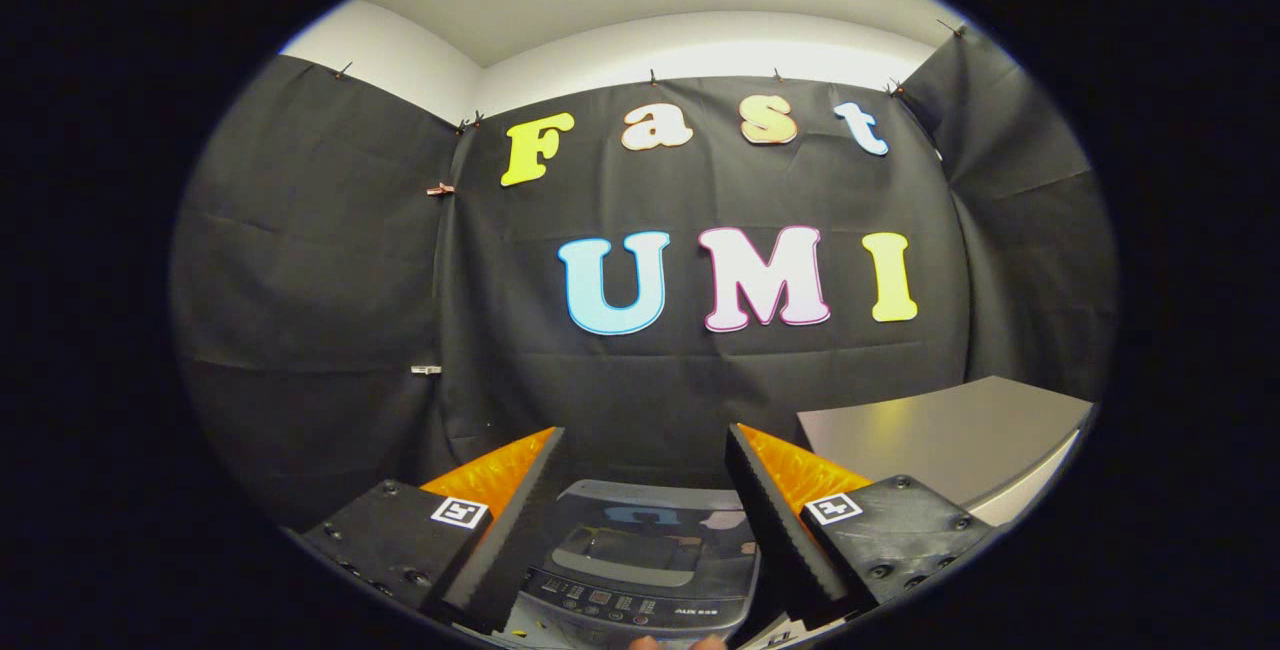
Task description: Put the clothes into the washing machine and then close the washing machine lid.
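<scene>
The gripper (pixel 645 460) hangs with its fingers spread wide and nothing between them. Just below and ahead of them sits the washing machine (pixel 640 570), its dark glass lid (pixel 640 530) down and its control panel facing the fingers. To its right, a grey tabletop (pixel 950 440) runs back to the black cloth wall (pixel 330 330).

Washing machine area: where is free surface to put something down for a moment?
The grey tabletop right of the washing machine, beyond the right finger, is bare. The machine's closed lid, between the open fingers of the gripper, is bare too. Fingertips crowd its front edge.
</scene>
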`<state>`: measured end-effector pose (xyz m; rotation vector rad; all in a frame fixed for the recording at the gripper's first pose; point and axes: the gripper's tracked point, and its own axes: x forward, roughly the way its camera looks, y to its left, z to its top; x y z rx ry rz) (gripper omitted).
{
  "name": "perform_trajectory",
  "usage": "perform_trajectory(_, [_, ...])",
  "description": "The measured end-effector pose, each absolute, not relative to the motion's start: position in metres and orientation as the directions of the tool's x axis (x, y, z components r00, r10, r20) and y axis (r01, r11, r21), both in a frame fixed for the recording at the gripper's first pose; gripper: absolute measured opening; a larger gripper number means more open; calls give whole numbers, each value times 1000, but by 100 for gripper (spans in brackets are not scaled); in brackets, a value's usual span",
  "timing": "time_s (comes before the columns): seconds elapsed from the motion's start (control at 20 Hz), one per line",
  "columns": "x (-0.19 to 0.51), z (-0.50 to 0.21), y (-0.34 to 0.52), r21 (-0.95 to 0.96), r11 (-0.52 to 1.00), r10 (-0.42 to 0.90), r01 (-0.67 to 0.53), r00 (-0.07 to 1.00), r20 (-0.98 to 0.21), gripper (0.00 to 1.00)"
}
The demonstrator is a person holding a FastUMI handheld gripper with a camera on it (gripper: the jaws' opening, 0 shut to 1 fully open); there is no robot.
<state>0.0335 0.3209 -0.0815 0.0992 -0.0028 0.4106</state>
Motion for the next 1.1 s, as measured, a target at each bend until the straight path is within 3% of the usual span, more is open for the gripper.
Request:
perform_trajectory(0.35, [4, -77, 280, 72, 937, 340, -342, 939, 45, 99])
perform_trajectory(1.1, [8, -90, 263, 45, 950, 310, -310, 951, 17, 99])
